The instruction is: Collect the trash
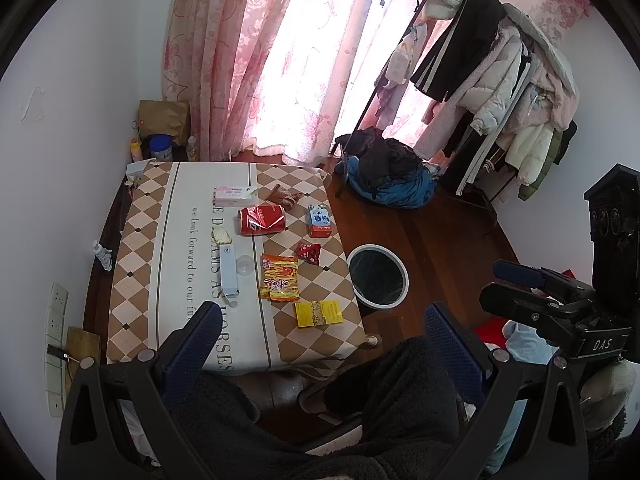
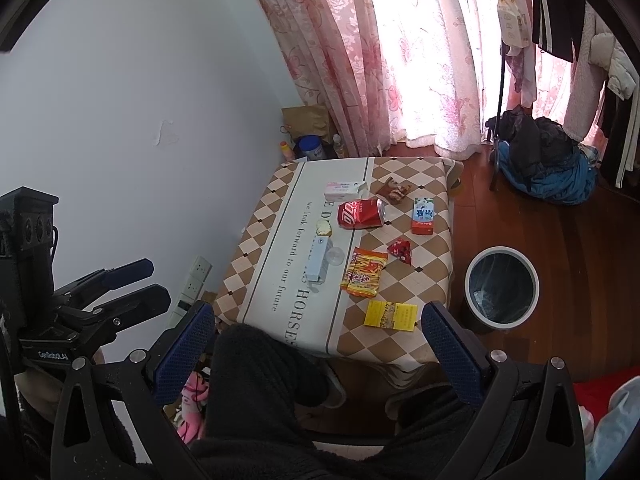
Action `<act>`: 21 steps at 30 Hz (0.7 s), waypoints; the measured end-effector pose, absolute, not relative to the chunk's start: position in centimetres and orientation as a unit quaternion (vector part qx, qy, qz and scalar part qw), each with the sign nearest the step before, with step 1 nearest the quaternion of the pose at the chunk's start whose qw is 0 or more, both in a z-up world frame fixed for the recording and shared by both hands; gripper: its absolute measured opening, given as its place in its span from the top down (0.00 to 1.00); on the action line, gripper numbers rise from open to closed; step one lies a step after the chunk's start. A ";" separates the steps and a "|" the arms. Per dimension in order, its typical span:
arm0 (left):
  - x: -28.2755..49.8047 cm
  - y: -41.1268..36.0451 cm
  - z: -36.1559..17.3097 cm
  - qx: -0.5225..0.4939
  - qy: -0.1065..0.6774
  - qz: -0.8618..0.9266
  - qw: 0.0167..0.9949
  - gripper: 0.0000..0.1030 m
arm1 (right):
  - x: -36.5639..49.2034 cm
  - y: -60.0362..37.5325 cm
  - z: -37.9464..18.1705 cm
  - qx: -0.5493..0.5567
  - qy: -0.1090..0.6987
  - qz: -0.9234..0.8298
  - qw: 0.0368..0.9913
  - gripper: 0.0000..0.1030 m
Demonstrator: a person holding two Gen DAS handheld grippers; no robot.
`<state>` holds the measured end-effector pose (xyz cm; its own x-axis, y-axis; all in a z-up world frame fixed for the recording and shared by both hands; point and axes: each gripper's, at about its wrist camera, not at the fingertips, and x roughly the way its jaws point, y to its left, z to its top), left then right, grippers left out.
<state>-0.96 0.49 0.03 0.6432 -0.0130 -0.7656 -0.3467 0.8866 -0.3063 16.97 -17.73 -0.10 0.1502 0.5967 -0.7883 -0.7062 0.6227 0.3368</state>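
Trash lies on a low table [image 1: 184,208] [image 2: 280,216] with a checked cloth: a crushed red cola can [image 1: 262,220] [image 2: 362,213], an orange snack bag [image 1: 279,277] [image 2: 365,272], a yellow packet [image 1: 319,313] [image 2: 391,315], a small red wrapper [image 1: 309,253] [image 2: 401,249], a milk carton [image 1: 320,221] [image 2: 424,216], a pink box [image 1: 234,196] [image 2: 344,190], a brown wrapper [image 1: 285,197] [image 2: 394,191] and a pale blue box [image 1: 229,272] [image 2: 320,258]. A round bin [image 1: 378,278] [image 2: 502,290] stands on the floor right of the table. My left gripper [image 1: 320,336] and right gripper [image 2: 316,332] are open and empty, held above my knees, short of the table.
Pink curtains [image 1: 280,60] hang behind the table. A clothes rack [image 1: 500,92] and a blue and black pile of clothes [image 1: 388,172] [image 2: 548,160] are at the right. A paper bag and bottles [image 1: 164,136] stand in the corner. Wall sockets [image 1: 56,320] are at the left.
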 end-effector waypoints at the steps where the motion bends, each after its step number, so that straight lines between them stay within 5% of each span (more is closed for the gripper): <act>1: -1.0 0.5 0.0 -0.218 0.412 0.095 0.880 0.00 | 17.0 -17.7 -0.1 -0.056 0.489 0.430 0.757 0.00; 21: 0.4 1.2 -2.8 -0.195 0.421 0.156 0.872 0.00 | 17.3 -17.2 -0.5 -0.054 0.495 0.426 0.755 0.00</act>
<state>0.44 1.16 -2.77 0.5961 0.1084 -0.7956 -0.4366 0.8754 -0.2078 17.27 -17.23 -0.46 0.1462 0.5907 -0.7936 -0.6968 0.6309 0.3412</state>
